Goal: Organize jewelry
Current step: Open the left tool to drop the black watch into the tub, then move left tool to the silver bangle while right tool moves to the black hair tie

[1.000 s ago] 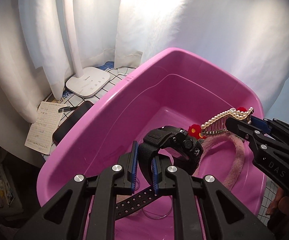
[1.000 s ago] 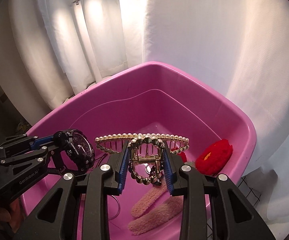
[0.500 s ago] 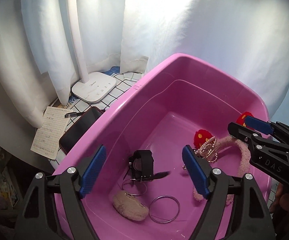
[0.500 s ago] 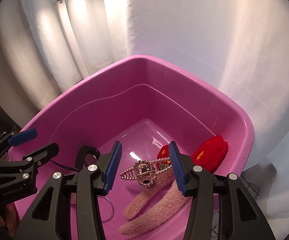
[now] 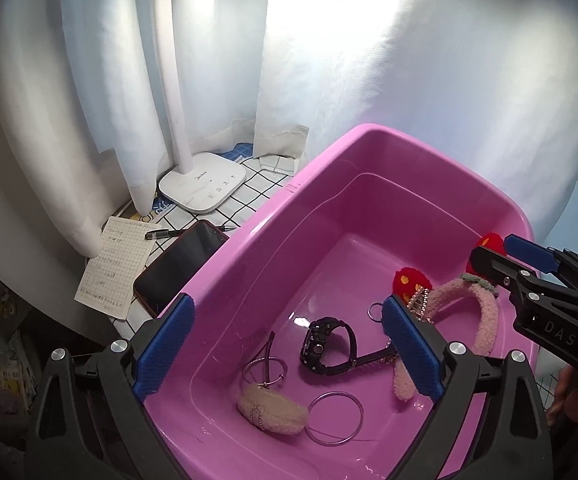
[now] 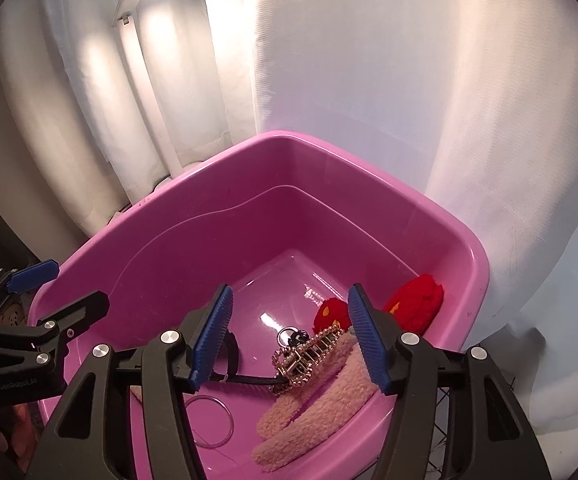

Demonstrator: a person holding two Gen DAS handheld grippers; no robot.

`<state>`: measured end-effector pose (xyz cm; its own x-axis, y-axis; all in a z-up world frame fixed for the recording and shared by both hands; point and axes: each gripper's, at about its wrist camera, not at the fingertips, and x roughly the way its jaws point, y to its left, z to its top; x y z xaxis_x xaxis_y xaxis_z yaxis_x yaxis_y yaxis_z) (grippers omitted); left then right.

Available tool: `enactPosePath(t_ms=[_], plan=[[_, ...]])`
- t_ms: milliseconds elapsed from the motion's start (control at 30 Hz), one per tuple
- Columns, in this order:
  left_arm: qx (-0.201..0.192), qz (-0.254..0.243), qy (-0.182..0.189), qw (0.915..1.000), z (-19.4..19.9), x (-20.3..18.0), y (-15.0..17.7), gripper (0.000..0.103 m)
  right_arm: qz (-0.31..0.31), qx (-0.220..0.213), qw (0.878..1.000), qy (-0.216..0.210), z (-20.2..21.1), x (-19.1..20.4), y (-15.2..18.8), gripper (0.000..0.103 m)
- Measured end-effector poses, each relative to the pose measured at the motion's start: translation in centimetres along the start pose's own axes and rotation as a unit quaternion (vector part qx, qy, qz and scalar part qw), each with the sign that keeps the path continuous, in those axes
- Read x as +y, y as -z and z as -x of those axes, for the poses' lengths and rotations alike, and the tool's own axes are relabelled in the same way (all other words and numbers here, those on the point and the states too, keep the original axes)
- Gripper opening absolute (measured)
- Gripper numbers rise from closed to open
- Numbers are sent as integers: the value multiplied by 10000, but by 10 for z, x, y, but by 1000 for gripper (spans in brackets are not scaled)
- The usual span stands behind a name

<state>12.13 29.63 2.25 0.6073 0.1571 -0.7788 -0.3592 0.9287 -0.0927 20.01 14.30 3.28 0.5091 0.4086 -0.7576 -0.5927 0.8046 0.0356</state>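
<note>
Both claws have let go since a second ago. The black watch (image 5: 329, 346) now lies on the floor of the pink tub (image 5: 249, 248), below the spread, still-opening left claw (image 5: 285, 350). The pearl hair clip (image 6: 303, 354) rests apparently atop the fuzzy pink headband (image 6: 329, 404), beneath the opening, empty right claw (image 6: 289, 340).

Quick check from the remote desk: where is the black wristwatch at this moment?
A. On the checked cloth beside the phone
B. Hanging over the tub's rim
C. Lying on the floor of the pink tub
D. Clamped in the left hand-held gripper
C. The black wristwatch lies on the floor of the pink tub, next to the wire bangles, while the left hand-held gripper is opening with nothing pressed between its pads.
</note>
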Motion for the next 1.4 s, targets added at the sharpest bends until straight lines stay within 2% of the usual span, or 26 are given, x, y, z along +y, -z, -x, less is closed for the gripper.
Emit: enactPosePath(t_ms=[67, 333, 433, 567, 700, 833, 933, 1033, 1100, 1167, 1267, 1400], plan=[[-42, 8, 15, 10000, 4, 2, 0, 96, -40, -106, 9999, -1, 8, 2, 0, 63], [-19, -145, 312, 9994, 15, -1, 2, 97, -373, -790, 9961, 113, 57, 3, 22, 68], [-38, -301, 558, 9980, 23, -14, 0, 97, -583, -1136, 9915, 250, 88, -1, 40, 69], [-333, -641, 1030, 9921, 42, -42, -4, 97, -942, -1462, 9822, 716, 130, -16, 71, 72], [-608, -1116, 1579, 9792, 63, -82, -4, 97, -1449, -1551, 9668, 1424, 168, -41, 116, 73], [-574, -1592, 2242, 9597, 83, -128, 6, 97, -2033, -1409, 9472, 2040, 200, -64, 170, 73], [-406, -1888, 2702, 9432, 93, -162, 23, 97, -2429, -1247, 9325, 2364, 214, -77, 213, 73], [13, -2142, 3058, 9277, 90, -200, 47, 97, -2774, -1118, 9199, 2538, 222, -85, 251, 73], [188, -2307, 3071, 9231, 82, -224, 65, 97, -2976, -1052, 9138, 2554, 223, -91, 274, 73], [326, -2418, 2981, 9228, 68, -242, 84, 97, -3139, -1008, 9092, 2542, 221, -96, 296, 73], [489, -2491, 2641, 9305, 40, -258, 108, 97, -3339, -878, 9051, 2482, 206, -102, 321, 73], [656, -2438, 2341, 9389, -3, -268, 129, 97, -3412, -713, 9078, 2334, 174, -106, 346, 73]])
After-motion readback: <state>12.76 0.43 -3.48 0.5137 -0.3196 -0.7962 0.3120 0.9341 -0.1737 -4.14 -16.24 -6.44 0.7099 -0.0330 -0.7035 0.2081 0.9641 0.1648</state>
